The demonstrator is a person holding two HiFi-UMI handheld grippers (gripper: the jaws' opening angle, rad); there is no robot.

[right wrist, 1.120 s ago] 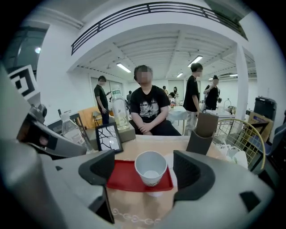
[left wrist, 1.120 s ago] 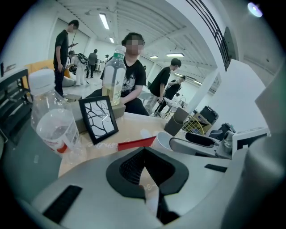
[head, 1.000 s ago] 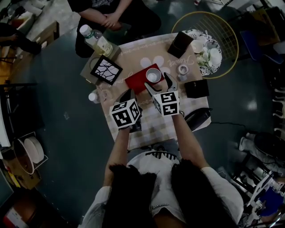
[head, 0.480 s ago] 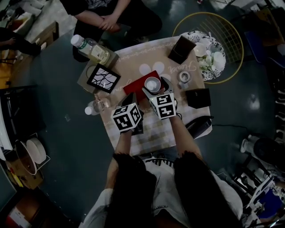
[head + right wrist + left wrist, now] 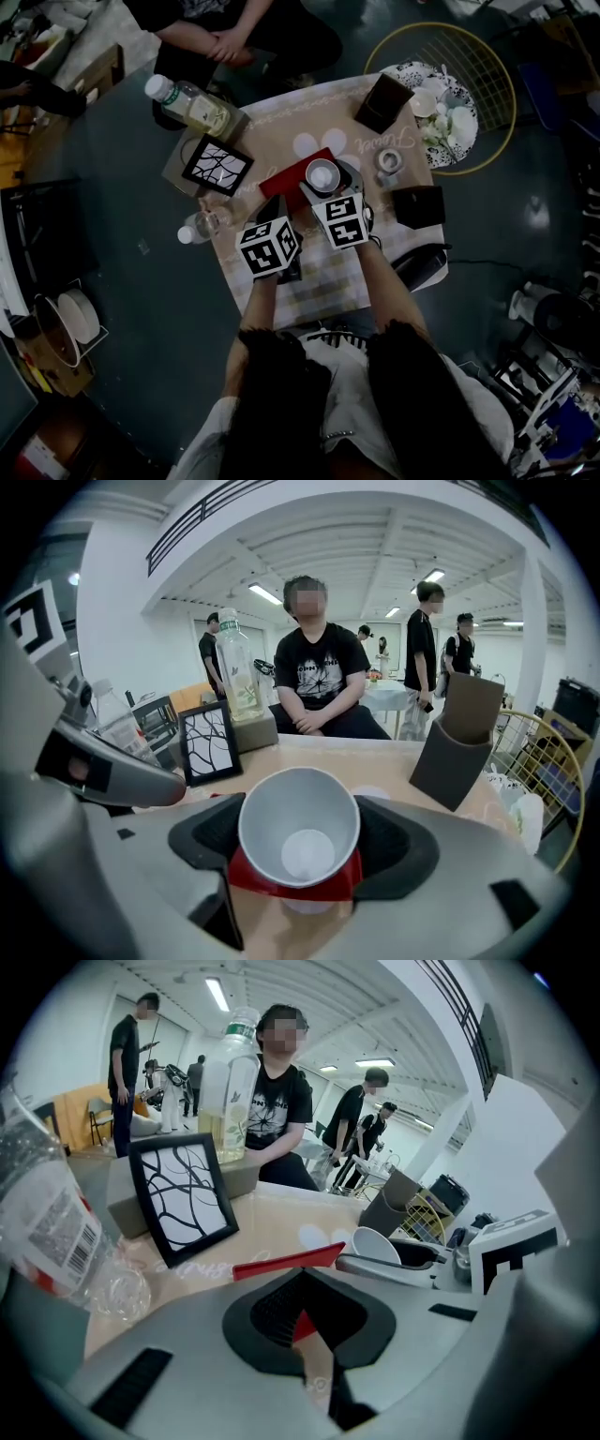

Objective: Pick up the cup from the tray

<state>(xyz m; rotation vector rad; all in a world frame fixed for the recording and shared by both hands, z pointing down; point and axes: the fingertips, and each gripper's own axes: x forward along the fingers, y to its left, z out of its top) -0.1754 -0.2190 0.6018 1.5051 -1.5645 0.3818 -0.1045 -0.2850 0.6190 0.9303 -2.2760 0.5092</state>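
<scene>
on the red tray (image 5: 284,174), in the middle of the table (image 5: 323,277): white cup (image 5: 298,832), upright. around it, the right gripper (image 5: 325,185), jaws wide and just now closing in, pads close beside its wall, no clear squeeze. at the tray's near edge, the left gripper (image 5: 305,1312), jaws narrow, all but together, empty.
</scene>
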